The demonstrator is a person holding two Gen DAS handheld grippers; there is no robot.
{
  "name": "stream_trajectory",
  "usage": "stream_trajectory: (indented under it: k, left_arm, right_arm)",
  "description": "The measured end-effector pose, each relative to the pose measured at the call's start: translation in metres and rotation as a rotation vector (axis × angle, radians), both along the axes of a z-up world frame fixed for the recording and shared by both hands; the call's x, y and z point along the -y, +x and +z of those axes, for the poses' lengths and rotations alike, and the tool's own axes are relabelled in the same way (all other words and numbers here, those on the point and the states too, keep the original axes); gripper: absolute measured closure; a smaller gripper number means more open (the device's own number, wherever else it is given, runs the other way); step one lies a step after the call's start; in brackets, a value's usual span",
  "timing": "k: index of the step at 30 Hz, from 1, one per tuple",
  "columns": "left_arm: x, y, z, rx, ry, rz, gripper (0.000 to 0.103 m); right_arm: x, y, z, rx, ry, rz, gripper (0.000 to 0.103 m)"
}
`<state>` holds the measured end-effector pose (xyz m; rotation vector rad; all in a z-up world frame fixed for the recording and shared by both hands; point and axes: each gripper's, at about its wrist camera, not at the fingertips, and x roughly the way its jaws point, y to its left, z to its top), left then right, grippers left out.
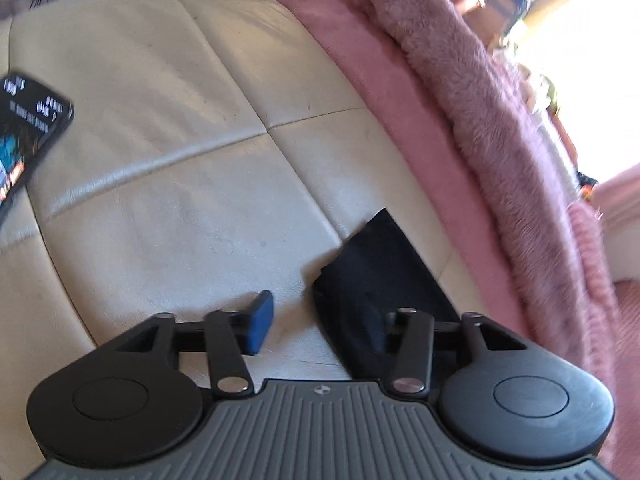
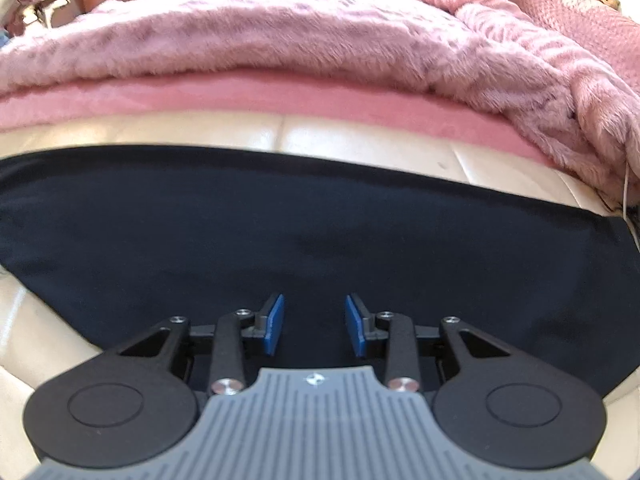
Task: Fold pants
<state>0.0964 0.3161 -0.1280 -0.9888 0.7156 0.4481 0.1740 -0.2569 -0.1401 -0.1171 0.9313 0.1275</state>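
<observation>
The dark navy pants [image 2: 280,224] lie spread flat on a cream leather cushion [image 2: 360,136], filling the middle of the right wrist view. My right gripper [image 2: 315,326] is open and empty, its blue pads [image 2: 275,324] hovering over the near part of the cloth. In the left wrist view only one end of the pants [image 1: 380,280] shows, at the lower right. My left gripper [image 1: 320,326] is open; its left blue pad [image 1: 260,326] is over bare cushion, and the right pad sits against the dark cloth and is hard to make out.
A fluffy pink blanket [image 2: 320,28] over a smooth pink one [image 2: 280,96] borders the far side of the cushion. It also shows in the left wrist view [image 1: 500,128]. A phone [image 1: 28,136] with a lit screen lies at the left of the cushion [image 1: 180,140].
</observation>
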Motion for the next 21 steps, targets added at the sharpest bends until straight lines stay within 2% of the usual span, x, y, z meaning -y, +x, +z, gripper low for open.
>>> stream_trajectory:
  k: [2, 4, 8, 11, 12, 13, 15, 21]
  left_arm:
    - [0.002, 0.005, -0.005, 0.014, -0.025, 0.014, 0.045]
    - [0.008, 0.009, -0.006, 0.029, -0.008, 0.024, 0.044]
    - [0.022, 0.025, -0.006, 0.021, 0.061, -0.004, 0.044]
    - [0.032, 0.03, -0.004, 0.016, 0.115, -0.006, 0.05]
    - [0.036, 0.032, -0.004, 0.011, 0.137, -0.006, 0.055]
    - [0.039, 0.033, -0.004, 0.006, 0.152, -0.01, 0.072]
    - [0.042, 0.037, -0.006, -0.016, 0.16, -0.027, 0.099]
    - [0.041, 0.026, 0.0, -0.028, 0.194, -0.004, 0.099]
  right_arm:
    - [-0.006, -0.003, 0.003, 0.001, 0.026, 0.03, 0.074]
    - [-0.016, -0.005, 0.002, -0.002, 0.032, 0.06, 0.074]
    - [-0.026, -0.008, -0.001, -0.01, 0.046, 0.075, 0.074]
    - [-0.027, -0.009, -0.003, -0.008, 0.053, 0.074, 0.074]
    - [-0.027, -0.008, -0.003, -0.008, 0.055, 0.073, 0.074]
    - [-0.027, -0.007, -0.003, -0.009, 0.055, 0.071, 0.074]
    - [-0.03, -0.008, -0.004, -0.009, 0.053, 0.073, 0.074]
    - [-0.032, -0.01, -0.004, -0.014, 0.047, 0.096, 0.077]
